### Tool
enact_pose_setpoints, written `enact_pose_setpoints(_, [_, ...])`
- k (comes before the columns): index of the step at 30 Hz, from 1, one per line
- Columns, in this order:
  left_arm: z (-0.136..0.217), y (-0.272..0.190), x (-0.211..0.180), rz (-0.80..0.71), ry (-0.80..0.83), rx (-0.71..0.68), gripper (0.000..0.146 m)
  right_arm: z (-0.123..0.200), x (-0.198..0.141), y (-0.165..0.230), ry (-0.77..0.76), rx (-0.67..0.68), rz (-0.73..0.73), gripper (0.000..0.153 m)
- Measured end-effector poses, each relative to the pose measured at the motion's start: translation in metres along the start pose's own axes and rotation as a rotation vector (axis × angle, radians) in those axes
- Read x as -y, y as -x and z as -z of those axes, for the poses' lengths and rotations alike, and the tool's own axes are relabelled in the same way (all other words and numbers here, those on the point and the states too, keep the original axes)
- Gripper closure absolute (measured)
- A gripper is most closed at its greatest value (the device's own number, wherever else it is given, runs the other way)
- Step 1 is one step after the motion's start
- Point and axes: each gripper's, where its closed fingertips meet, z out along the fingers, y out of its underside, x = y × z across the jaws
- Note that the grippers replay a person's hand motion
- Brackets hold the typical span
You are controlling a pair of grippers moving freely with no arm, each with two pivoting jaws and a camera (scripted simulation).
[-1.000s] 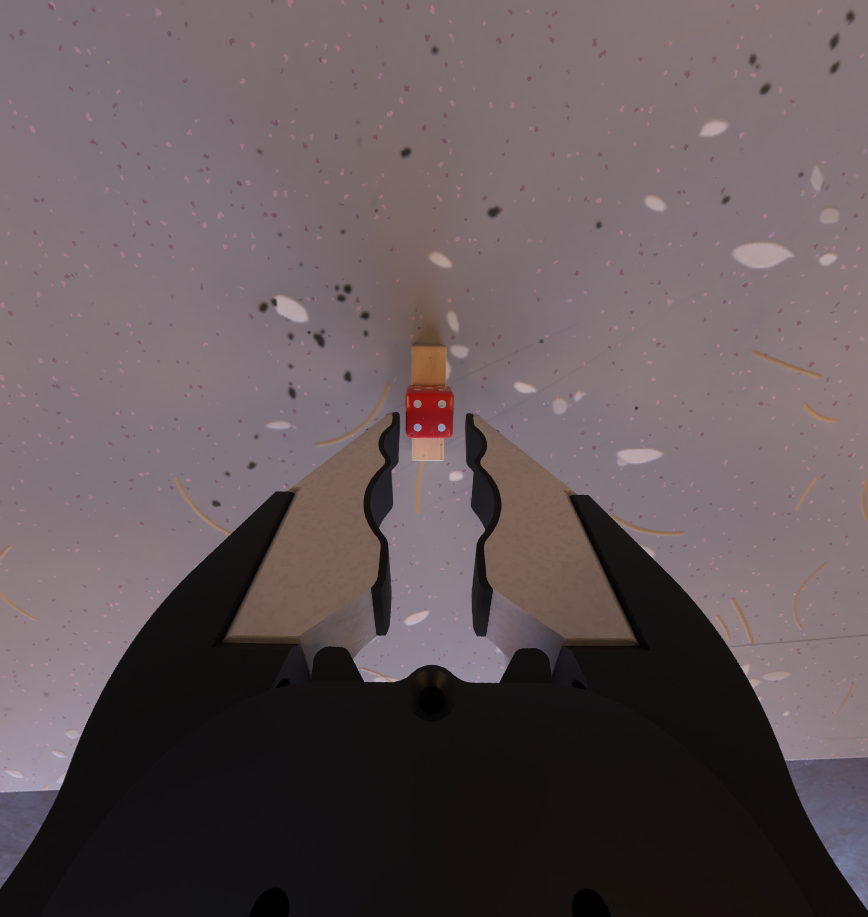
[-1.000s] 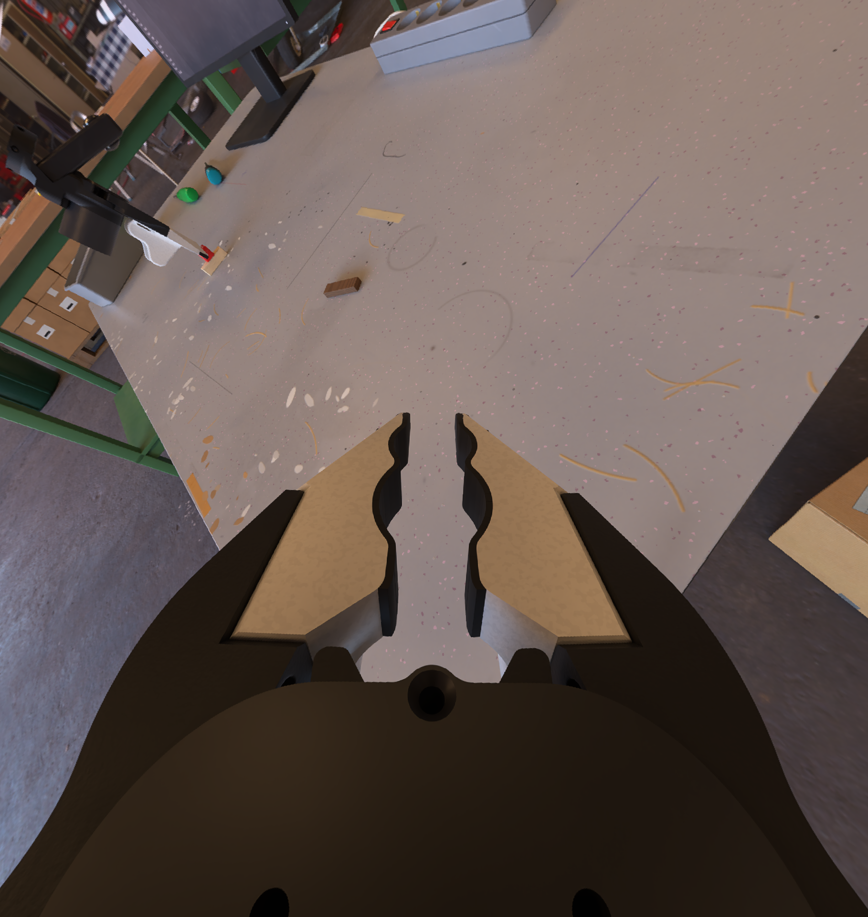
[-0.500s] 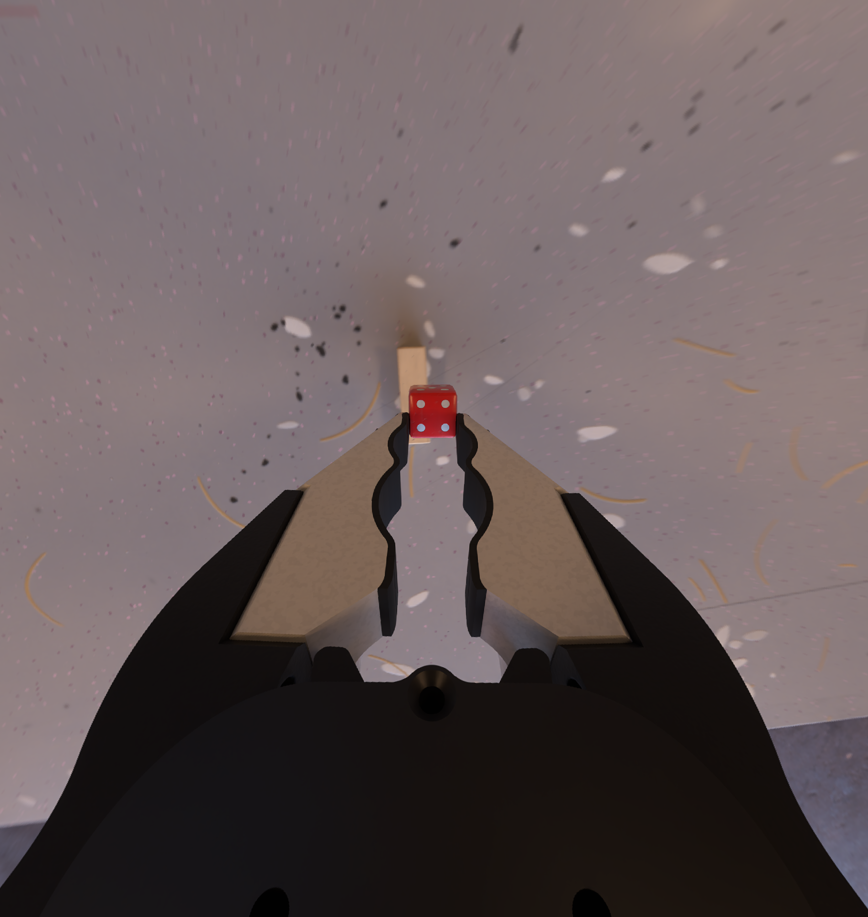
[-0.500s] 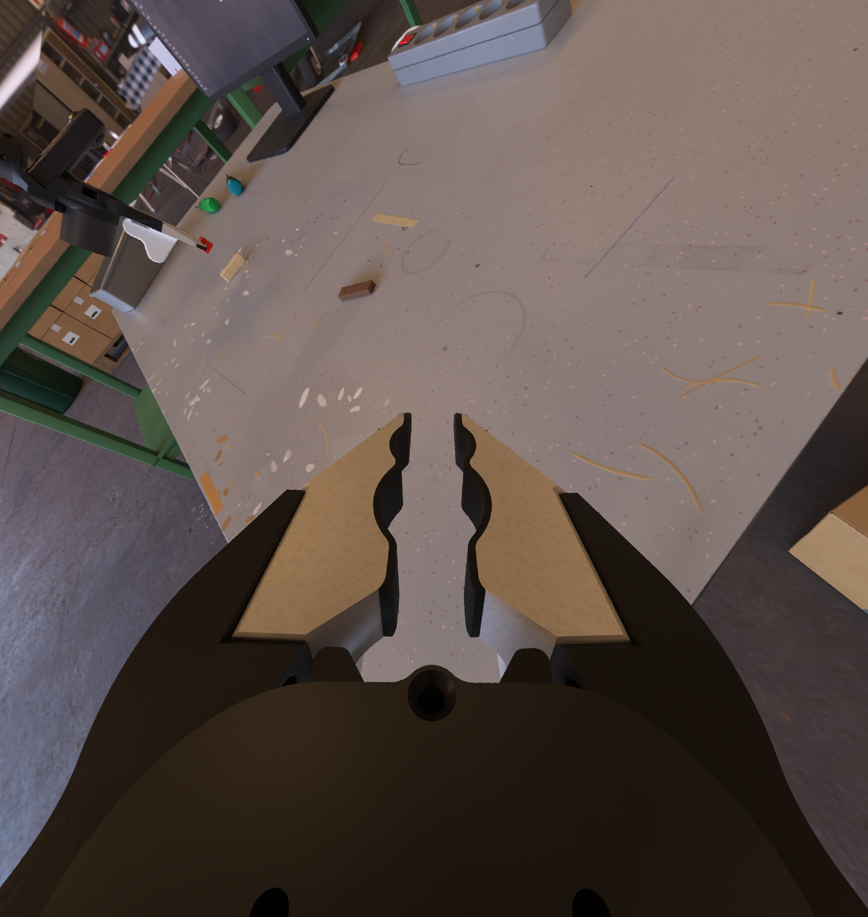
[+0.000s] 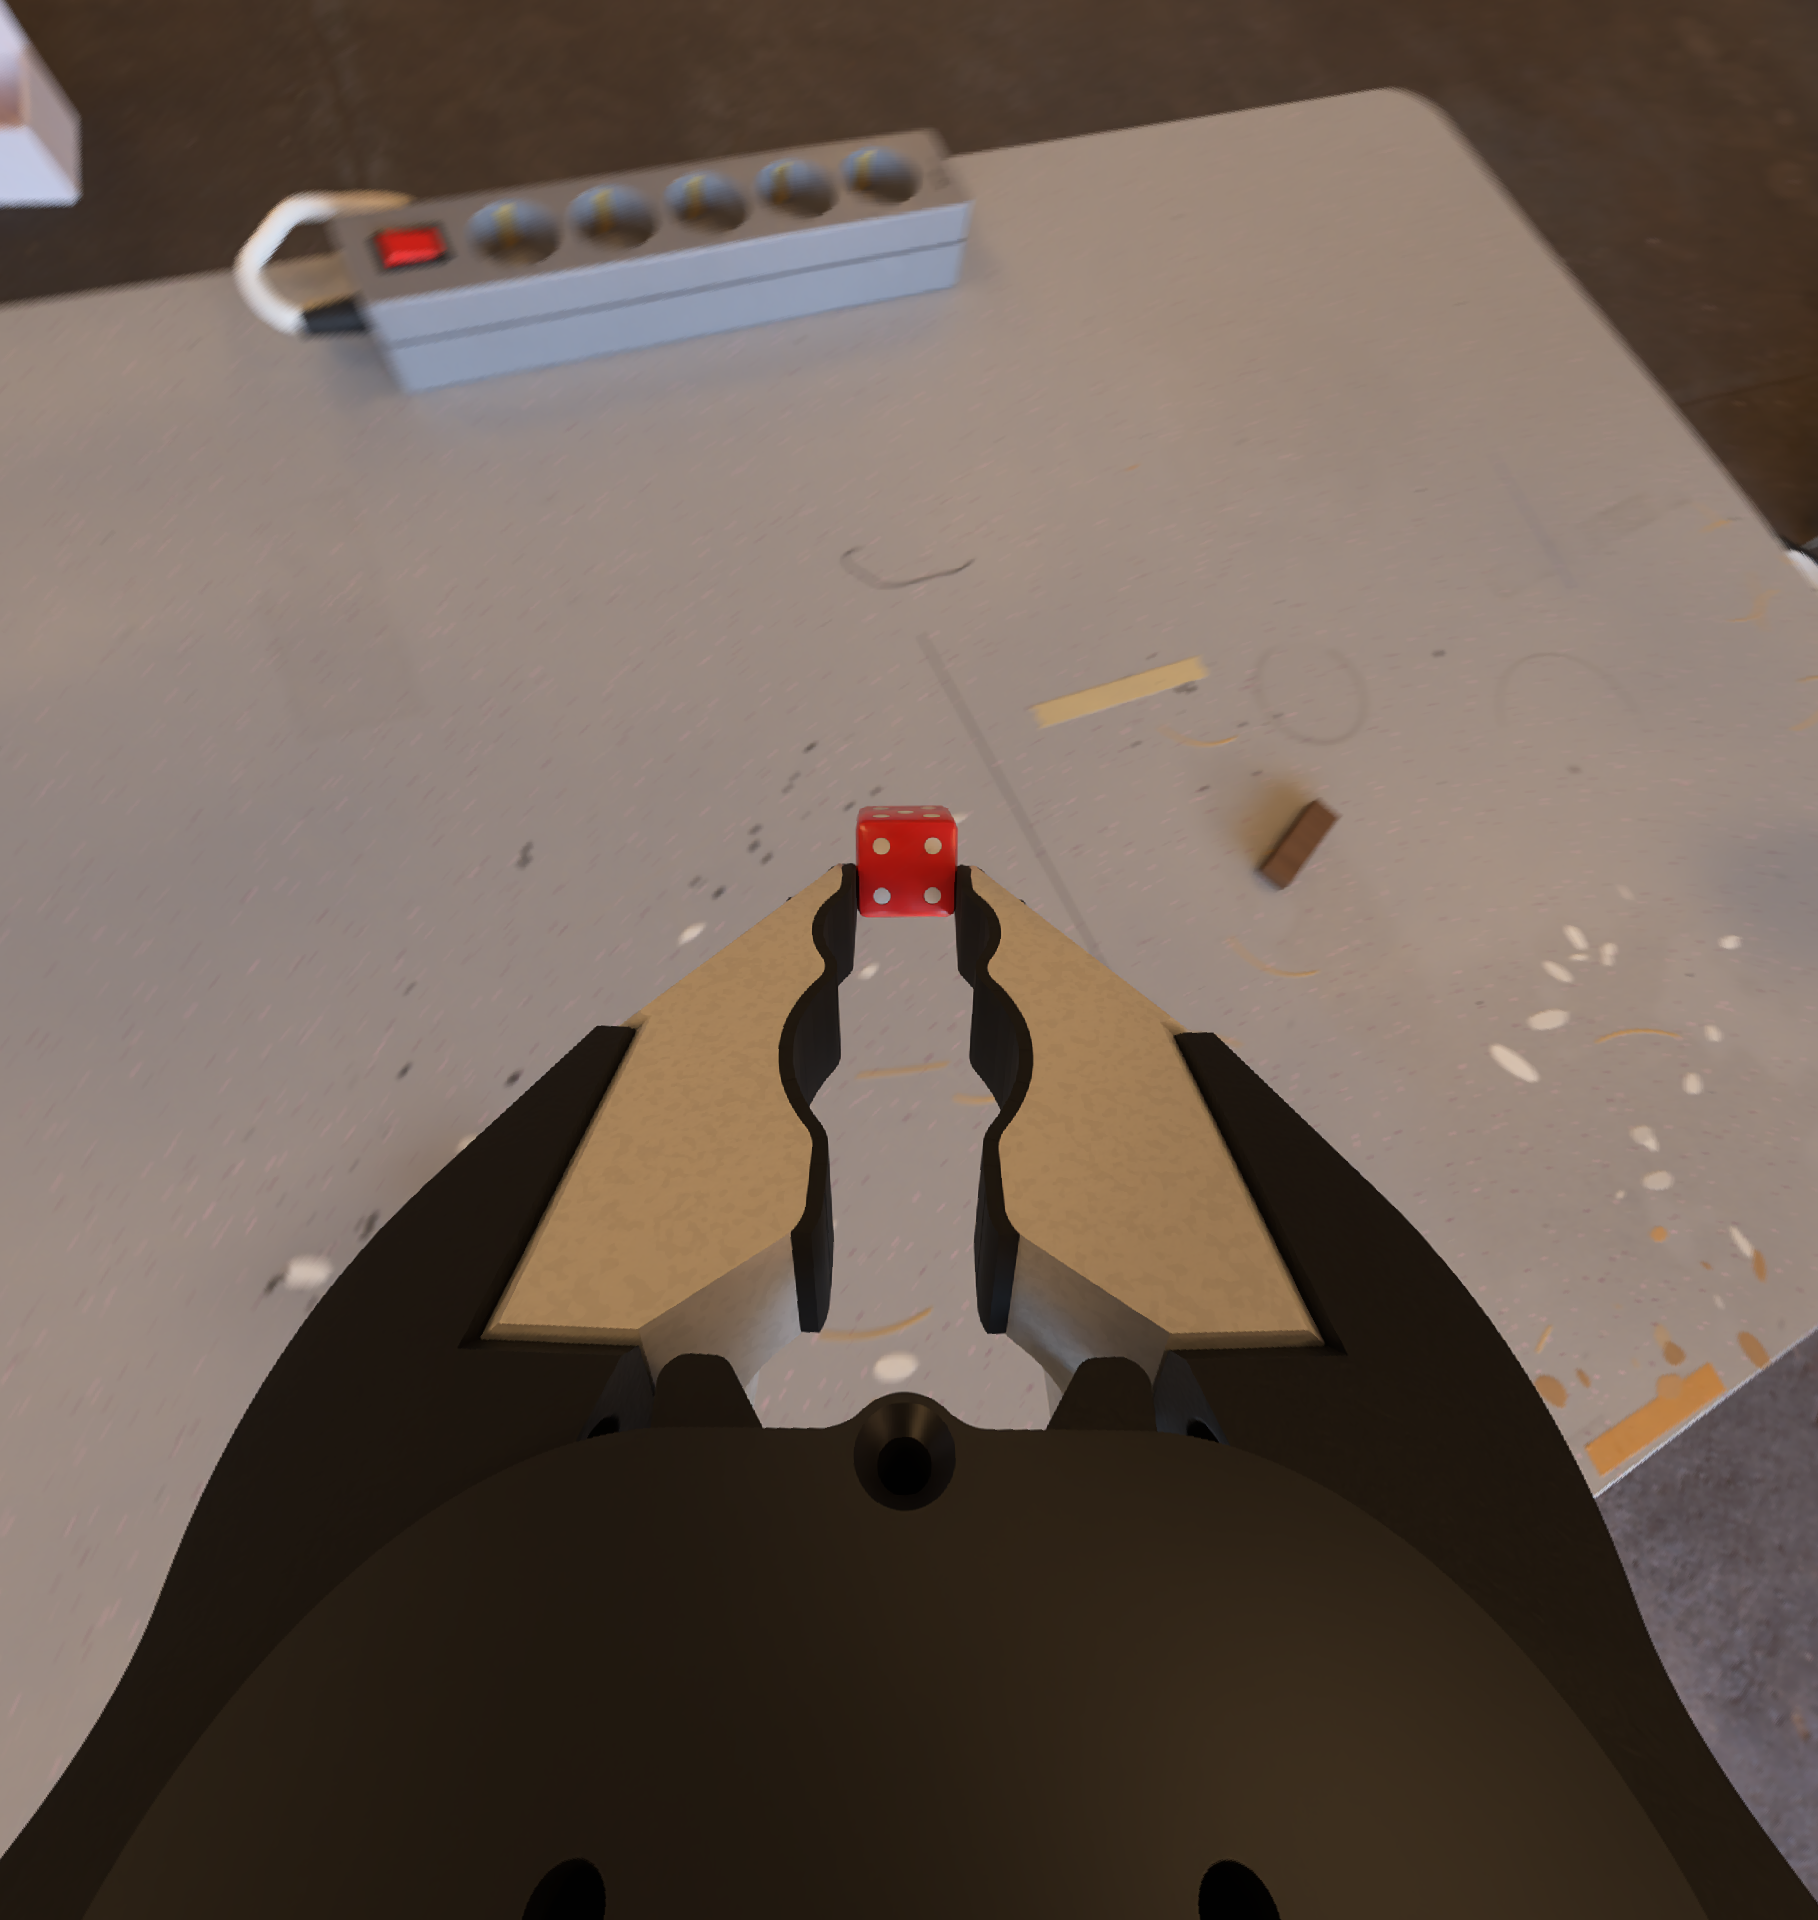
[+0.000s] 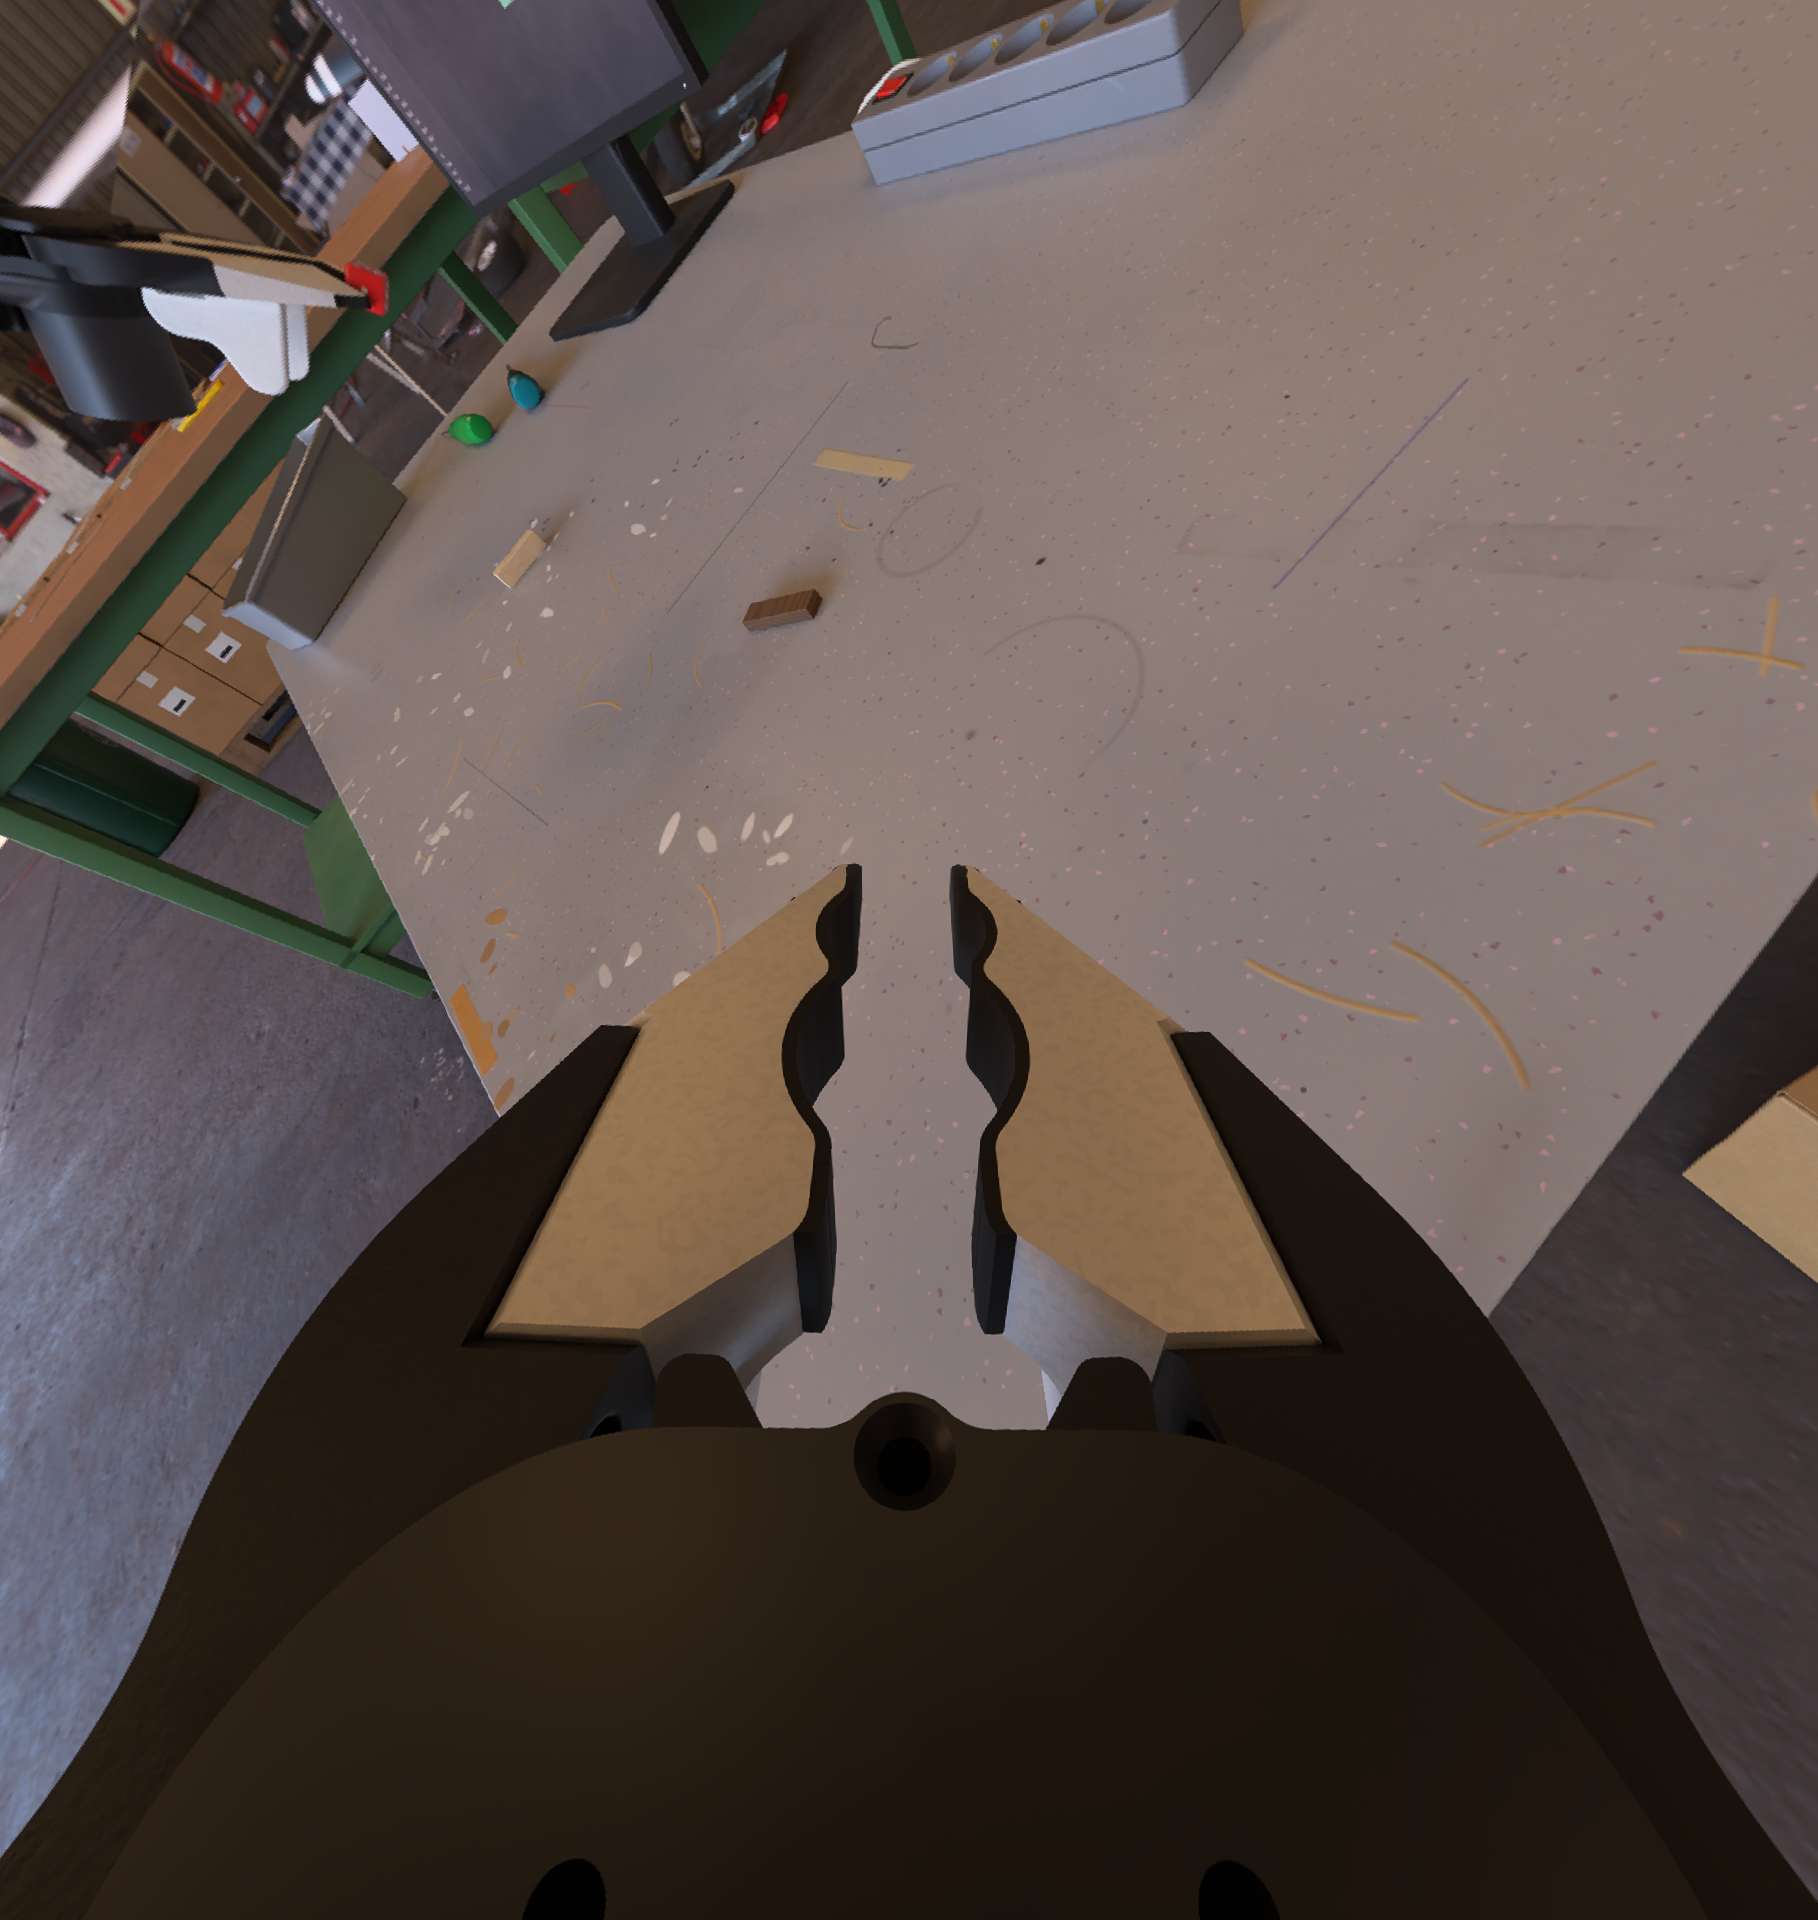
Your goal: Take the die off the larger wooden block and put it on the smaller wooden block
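Here the left gripper (image 5: 906,881) pinches the small red die with white pips (image 5: 906,860) at the very tips of its tan, black-edged fingers (image 5: 723,1101), lifted clear above the speckled grey tabletop (image 5: 469,675). The four-pip face looks back toward the camera, the die sits square between the fingertips, and its far faces are hidden; being a cube, it has no long axis. In the right wrist view the same die (image 6: 367,288) is only a tiny red spot in the far-off left gripper (image 6: 359,296), too small to read any pips. The dark brown rectangular wooden block (image 5: 1298,843) lies flat on the table, ahead and to the right of the die and well apart from it, its long axis running diagonally up to the right; from the right wrist view it (image 6: 781,609) lies roughly crosswise. The pale wooden block (image 6: 520,556) lies nearer the table's left edge, seen only in the right wrist view, its long axis angled away from the camera; which of the two blocks is larger is hard to judge. The right gripper (image 6: 905,894) hangs above the near table edge, its jaws set a little apart with nothing between them. A grey power strip with a red switch (image 5: 656,255) lies at the far edge, partly cut off in the right wrist view.
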Motion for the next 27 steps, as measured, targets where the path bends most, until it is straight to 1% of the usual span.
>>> enact_pose_setpoints(7, [-0.038,-0.085,0.039,-0.134,-0.073,-0.190,0.128,0.002,-0.001,0.000,0.004,-0.008,-0.003,0.136])
enact_pose_setpoints(11, [-0.064,-0.128,0.046,-0.176,-0.101,-0.298,0.128,-0.001,-0.002,0.000,0.014,-0.007,-0.006,0.136])
enact_pose_setpoints(14, [-0.085,-0.152,0.044,-0.197,-0.094,-0.376,0.128,-0.004,-0.003,0.000,0.021,-0.003,-0.008,0.136])
enact_pose_setpoints(18, [-0.117,-0.171,0.026,-0.224,0.008,-0.421,0.128,-0.008,-0.006,-0.001,0.033,-0.002,-0.013,0.136])
enact_pose_setpoints(27, [-0.176,-0.198,-0.041,-0.423,0.402,-0.456,0.128,-0.016,-0.013,-0.003,0.057,0.008,-0.030,0.136])
